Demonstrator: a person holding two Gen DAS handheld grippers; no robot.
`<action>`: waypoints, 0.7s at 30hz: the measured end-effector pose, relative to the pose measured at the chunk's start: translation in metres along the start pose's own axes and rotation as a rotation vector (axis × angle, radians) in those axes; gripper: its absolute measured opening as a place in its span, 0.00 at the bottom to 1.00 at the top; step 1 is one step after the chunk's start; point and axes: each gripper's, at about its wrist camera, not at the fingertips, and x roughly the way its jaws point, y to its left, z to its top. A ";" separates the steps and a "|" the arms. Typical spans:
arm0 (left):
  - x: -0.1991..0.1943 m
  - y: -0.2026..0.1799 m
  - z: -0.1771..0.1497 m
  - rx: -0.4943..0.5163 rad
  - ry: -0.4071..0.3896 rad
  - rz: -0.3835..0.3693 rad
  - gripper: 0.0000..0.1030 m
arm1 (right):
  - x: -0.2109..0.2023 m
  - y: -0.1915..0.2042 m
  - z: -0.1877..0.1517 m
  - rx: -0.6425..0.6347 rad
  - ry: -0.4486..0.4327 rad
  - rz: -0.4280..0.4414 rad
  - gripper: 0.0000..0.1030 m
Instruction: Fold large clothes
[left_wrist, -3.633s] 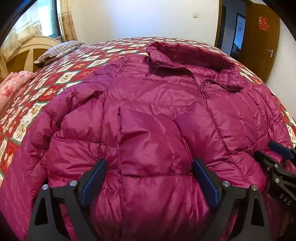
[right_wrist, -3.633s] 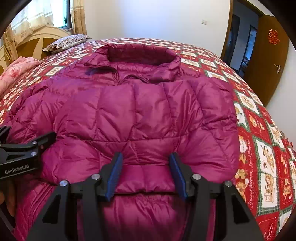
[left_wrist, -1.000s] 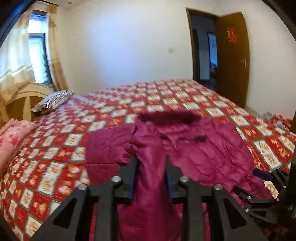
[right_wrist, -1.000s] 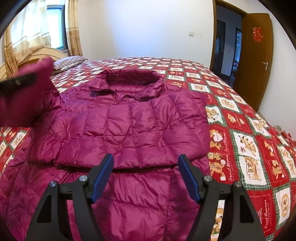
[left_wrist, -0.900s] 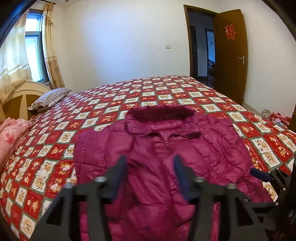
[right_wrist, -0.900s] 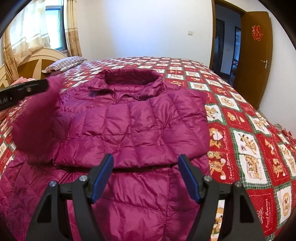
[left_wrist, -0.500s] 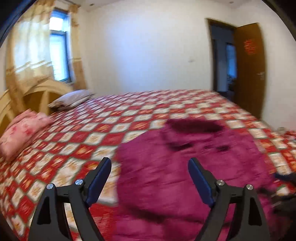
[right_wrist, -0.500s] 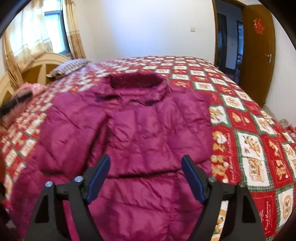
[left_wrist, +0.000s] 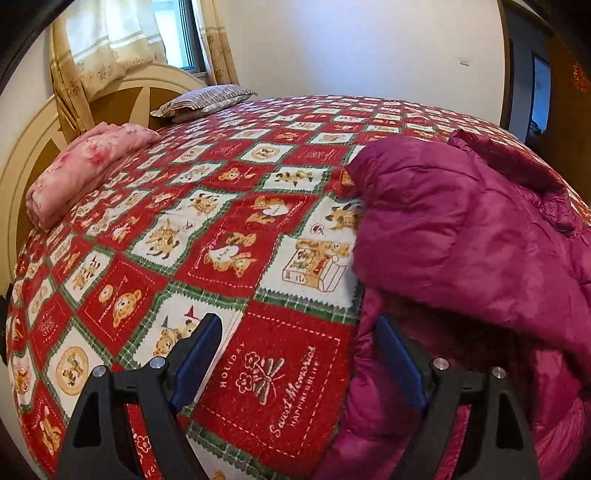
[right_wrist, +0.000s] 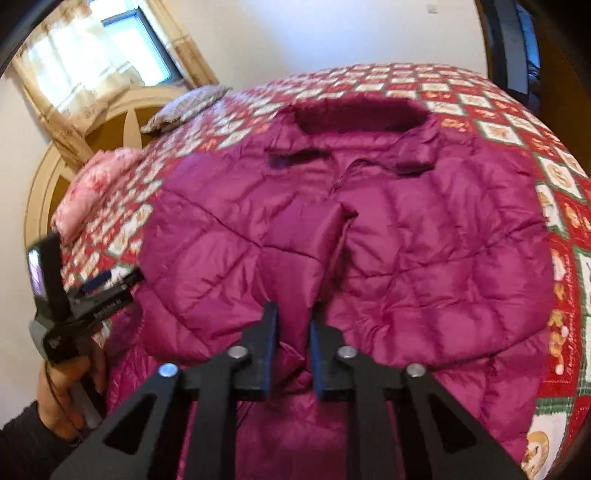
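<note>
A magenta quilted down jacket (right_wrist: 388, 240) lies front-up on the bed, collar at the far side, with both sleeves folded in over the chest. My right gripper (right_wrist: 291, 332) is shut on a fold of the jacket at its near middle. My left gripper (left_wrist: 299, 350) is open and empty, low over the bedspread at the jacket's left edge (left_wrist: 461, 236); its right finger touches the jacket's side. The left gripper also shows in the right wrist view (right_wrist: 107, 284), held in a hand.
The bed has a red, white and green patchwork bedspread (left_wrist: 207, 236). A rolled pink quilt (left_wrist: 81, 166) and a striped pillow (left_wrist: 207, 99) lie by the wooden headboard (left_wrist: 22, 162). A dark doorway (left_wrist: 535, 92) stands at the right.
My left gripper let go of the sleeve, opened and swung left and down beside the jacket. My right gripper moved in and closed on a fold at the jacket's middle.
</note>
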 end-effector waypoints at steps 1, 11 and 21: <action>0.001 0.001 -0.002 -0.001 0.002 -0.005 0.83 | -0.006 -0.001 -0.001 0.002 -0.014 -0.011 0.15; -0.021 0.000 0.022 0.011 0.030 -0.093 0.83 | -0.016 -0.031 -0.005 0.033 -0.031 -0.202 0.56; -0.032 -0.065 0.063 0.055 -0.046 -0.189 0.83 | -0.043 -0.008 0.016 -0.003 -0.194 -0.230 0.34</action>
